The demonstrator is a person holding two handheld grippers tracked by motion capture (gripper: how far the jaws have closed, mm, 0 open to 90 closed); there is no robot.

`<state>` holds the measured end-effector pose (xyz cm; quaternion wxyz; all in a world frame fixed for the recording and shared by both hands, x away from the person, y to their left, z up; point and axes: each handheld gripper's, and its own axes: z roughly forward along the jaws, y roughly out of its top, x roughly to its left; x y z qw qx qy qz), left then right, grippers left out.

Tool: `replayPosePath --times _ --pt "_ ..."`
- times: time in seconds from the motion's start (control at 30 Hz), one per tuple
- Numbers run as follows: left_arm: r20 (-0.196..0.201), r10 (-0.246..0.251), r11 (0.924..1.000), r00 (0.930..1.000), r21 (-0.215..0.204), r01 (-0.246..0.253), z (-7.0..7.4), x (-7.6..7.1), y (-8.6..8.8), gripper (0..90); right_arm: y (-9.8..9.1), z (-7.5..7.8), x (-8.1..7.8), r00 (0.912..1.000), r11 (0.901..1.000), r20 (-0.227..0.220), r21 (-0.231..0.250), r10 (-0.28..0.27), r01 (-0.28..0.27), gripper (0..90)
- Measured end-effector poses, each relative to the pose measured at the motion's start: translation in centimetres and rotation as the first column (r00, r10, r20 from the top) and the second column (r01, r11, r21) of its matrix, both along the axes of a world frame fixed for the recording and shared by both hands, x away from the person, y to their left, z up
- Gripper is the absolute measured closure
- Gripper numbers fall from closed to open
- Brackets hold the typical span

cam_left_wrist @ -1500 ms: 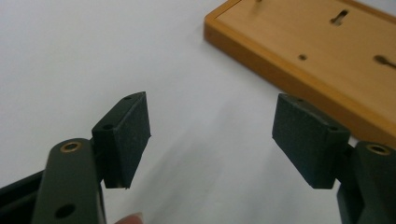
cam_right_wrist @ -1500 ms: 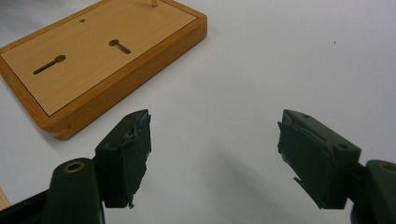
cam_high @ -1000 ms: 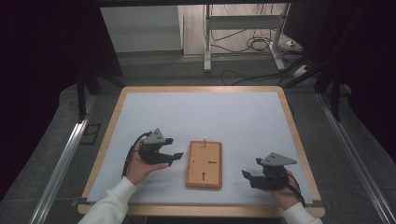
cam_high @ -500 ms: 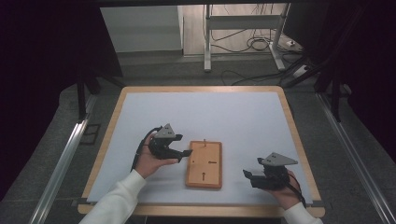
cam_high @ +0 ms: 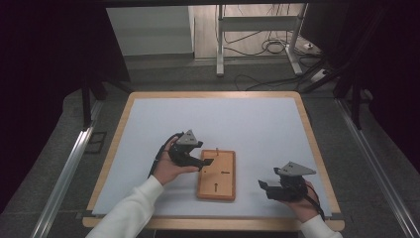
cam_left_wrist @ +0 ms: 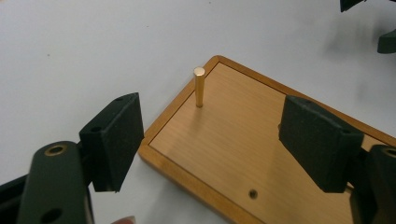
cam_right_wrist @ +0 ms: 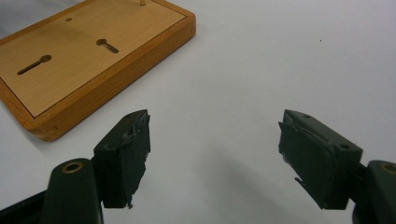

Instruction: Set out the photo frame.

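One wooden board (cam_high: pixel 217 174) is lying at lower centre, long axis running up the frame, brass pin (cam_left_wrist: pixel 199 87) standing upright. Your left gripper (cam_high: pixel 202 161), jaws just opening wide and empty, is now reaching over its left edge, having moved right; your right gripper (cam_high: pixel 265 187) is waiting open, empty.

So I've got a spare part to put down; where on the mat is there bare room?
The far half of the white mat, beyond the wooden board, is bare from edge to edge. The strip between board and right gripper is free but narrow. It is crowded at the board's left edge, where the open left gripper reaches toward the brass pin.
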<state>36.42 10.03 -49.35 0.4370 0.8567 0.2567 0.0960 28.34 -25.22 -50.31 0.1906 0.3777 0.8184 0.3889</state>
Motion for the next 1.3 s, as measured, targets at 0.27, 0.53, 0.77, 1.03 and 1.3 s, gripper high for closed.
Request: replayPosePath --times 0.27,0.53,0.77,1.03,1.3 --pt "-0.007 -0.007 0.9997 1.0000 0.022 0.007 -0.3 1.3 -1.8 26.5 0.0 -0.1 0.0 1.0000 1.0000 -0.003 -0.002 0.003 -0.003 24.7" --pt "-0.024 -0.003 0.9995 0.9997 0.032 0.003 -1.5 2.5 -2.6 30.6 0.1 -0.2 0.0 0.9999 0.9999 -0.008 -0.009 0.006 -0.006 24.7" --pt "-0.038 -0.024 0.9995 0.9990 0.018 0.025 -1.9 3.3 -2.9 36.5 0.2 -0.3 0.0 0.9999 0.9998 -0.008 -0.015 0.012 -0.012 24.7" --pt "-0.034 -0.040 0.9988 0.9986 0.026 0.041 -2.3 3.4 -3.5 47.5 0.3 -0.4 0.0 0.9999 0.9996 -0.004 -0.024 0.017 -0.017 24.7" --pt "-0.042 -0.047 0.9982 0.9980 0.034 0.049 -2.8 3.5 -3.9 64.8 0.3 -0.4 0.0 0.9999 0.9995 -0.006 -0.028 0.016 -0.016 24.7"
